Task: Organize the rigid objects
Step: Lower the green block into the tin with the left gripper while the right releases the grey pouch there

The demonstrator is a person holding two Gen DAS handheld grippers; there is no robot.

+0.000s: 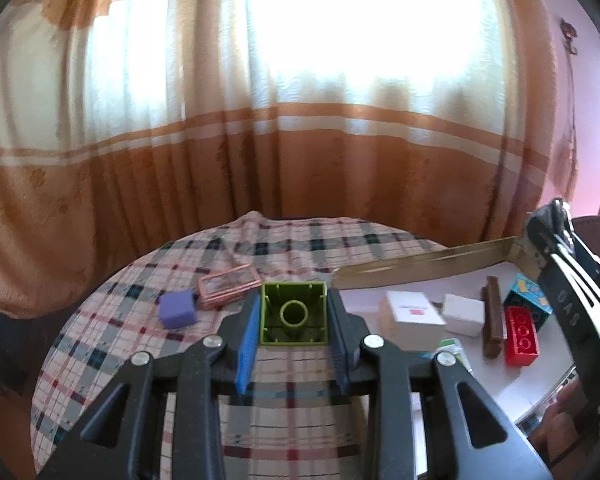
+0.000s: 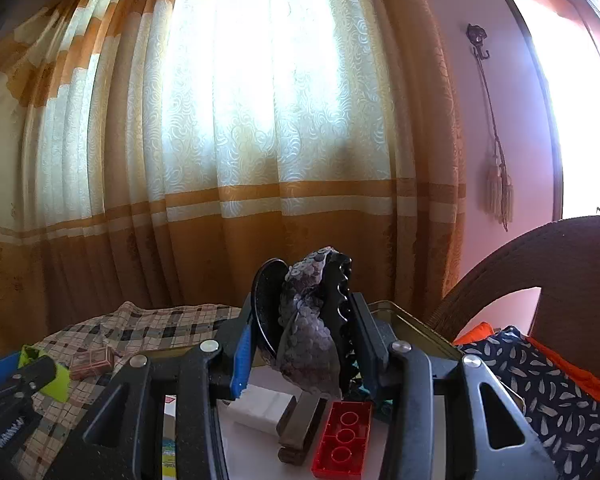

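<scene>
The left tongs [image 1: 292, 316] clench a green block [image 1: 293, 314] above the tabletop [image 1: 140, 320], the right tongs [image 2: 300, 320] grasp a hair clip [image 2: 312, 320] above the tray [image 2: 416, 324] at three o'clock, and either could slip if the squeeze eases.

Left claw [image 1: 292, 316]: black linkage arms spread toward the camera, blue ribbed pads at the tips, jaws pressed against two opposite sides of a lime-green hollow plastic brick [image 1: 293, 313], held clear above the worktop.
Right claw [image 2: 302, 332]: same black frame and blue pad, jaws clamped on a black toothed hair clip with a grey sequinned cover [image 2: 308, 320], raised and tilted slightly.
Right claw from the left view [image 1: 572, 300]: upright at the far right edge, fingers of the person's hand [image 1: 560, 432] wrapped beneath it.
</scene>
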